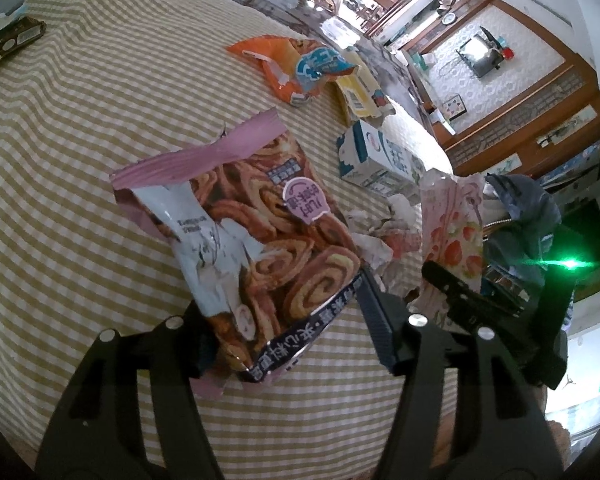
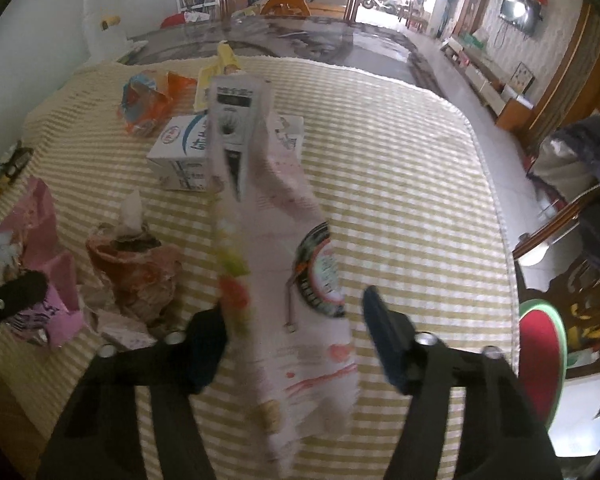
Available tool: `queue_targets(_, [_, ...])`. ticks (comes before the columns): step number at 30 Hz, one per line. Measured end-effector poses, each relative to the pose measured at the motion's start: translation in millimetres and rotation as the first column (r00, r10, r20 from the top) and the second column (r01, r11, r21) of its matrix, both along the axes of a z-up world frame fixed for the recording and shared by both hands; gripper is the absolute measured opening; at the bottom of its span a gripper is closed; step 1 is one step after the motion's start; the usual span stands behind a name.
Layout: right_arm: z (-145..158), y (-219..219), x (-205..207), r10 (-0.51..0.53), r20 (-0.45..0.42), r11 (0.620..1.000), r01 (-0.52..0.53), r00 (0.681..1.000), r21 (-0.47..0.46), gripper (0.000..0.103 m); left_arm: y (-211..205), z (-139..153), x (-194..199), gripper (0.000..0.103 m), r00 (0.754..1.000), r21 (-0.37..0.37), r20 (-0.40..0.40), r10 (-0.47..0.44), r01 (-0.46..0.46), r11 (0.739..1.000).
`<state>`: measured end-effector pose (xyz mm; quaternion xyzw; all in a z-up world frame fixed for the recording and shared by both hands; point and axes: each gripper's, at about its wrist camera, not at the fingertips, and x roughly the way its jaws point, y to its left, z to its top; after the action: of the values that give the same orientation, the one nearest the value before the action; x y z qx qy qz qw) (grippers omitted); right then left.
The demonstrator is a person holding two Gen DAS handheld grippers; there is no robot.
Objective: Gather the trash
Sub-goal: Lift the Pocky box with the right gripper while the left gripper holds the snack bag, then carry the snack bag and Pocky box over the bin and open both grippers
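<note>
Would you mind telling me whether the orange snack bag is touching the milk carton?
Apart: in the left wrist view, checked cloth shows between the orange snack bag and the milk carton.

The swirl-biscuit bag [image 1: 260, 248] carries Chinese characters, seen upside down: white ones along its dark bottom band and some on a round pink badge, possibly "儿时的味道". The white-and-blue milk carton [image 1: 380, 156] shows large blue Chinese characters and a round red logo, too blurred to read.
</note>
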<state>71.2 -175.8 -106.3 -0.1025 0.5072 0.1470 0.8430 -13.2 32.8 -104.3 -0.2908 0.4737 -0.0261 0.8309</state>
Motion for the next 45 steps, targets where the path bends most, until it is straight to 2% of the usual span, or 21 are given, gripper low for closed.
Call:
queue_targets(8, [6.3,-2.3,-2.3,-0.015,0.013,0.999,0.014,1.000,0.043,0.051,0.0,4.0,1.1,0.051,1.000,-0.009,0.026,-0.006,0.007,1.000])
queue_targets(15, [9.4,-9.7,-4.5,-0.041,0.011,0.995,0.040,0.999,0.086,0.051,2.0,6.9,-1.6,0.050,0.999,-0.025,0.042,0.003,-0.002,1.000])
queue_targets(24, [28.8,-31.0,-14.7,-0.090,0.059,0.986,0.081,0.994,0.145,0.051,-0.8,24.9,-9.6,0.049,0.992,-0.027,0.128,-0.004,0.008,1.000])
queue_targets(32, [58.1,-58.4,-46.7,-0.101,0.088,0.967,0.076,0.991,0.245,0.051,-6.6,39.6,-19.7,0.048,0.990,0.023,0.144,0.001,-0.005,1.000])
queue_targets(35, [72.0,-70.0,-60.0,-0.108,0.122,0.961,0.072,0.987,0.266,0.051,-20.4,57.7,-23.5,0.048,0.982,0.087,0.188,-0.019,0.002,0.996])
queue_targets(38, [87.2,-92.1,-73.1,-0.161,0.155,0.944,0.106,0.975,0.313,0.051,-43.5,82.3,-26.0,0.048,0.967,0.152,0.247,-0.056,0.019,0.988])
queue_targets(45, [108.5,-146.2,-91.9,-0.273,0.200,0.912,0.187,0.941,0.364,0.051,-92.6,112.6,-20.5,0.048,0.943,0.196,0.298,-0.151,0.094,0.976])
